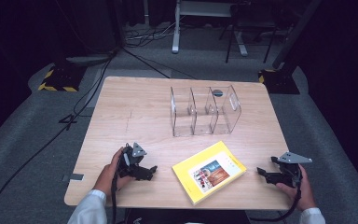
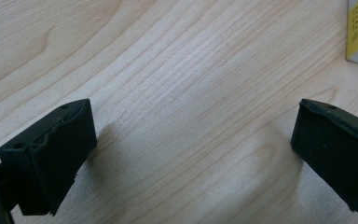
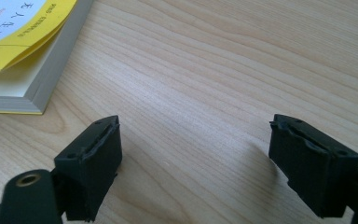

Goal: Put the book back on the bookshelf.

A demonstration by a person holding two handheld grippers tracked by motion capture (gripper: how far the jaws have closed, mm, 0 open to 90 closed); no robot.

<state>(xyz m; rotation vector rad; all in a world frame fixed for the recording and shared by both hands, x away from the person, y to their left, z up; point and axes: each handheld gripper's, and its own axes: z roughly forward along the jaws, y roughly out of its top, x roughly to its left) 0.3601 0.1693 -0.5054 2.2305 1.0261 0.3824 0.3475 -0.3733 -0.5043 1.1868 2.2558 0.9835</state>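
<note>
While both hand-held grippers (image 1: pixel 153 171) (image 1: pixel 261 171) gape empty | high view adds organizer (image 1: pixel 205 111) beyond book (image 1: pixel 209 171).

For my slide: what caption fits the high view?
Two open grippers, left gripper and right gripper, flank a yellow book.

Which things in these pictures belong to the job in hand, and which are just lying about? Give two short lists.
Part of the job:
- yellow book, flat on the table between the grippers
- left gripper, open, empty
- right gripper, open, empty
- probably the clear divided rack, standing behind the book

Just lying about:
- cables on the floor
- stand bases with striped edges
</note>
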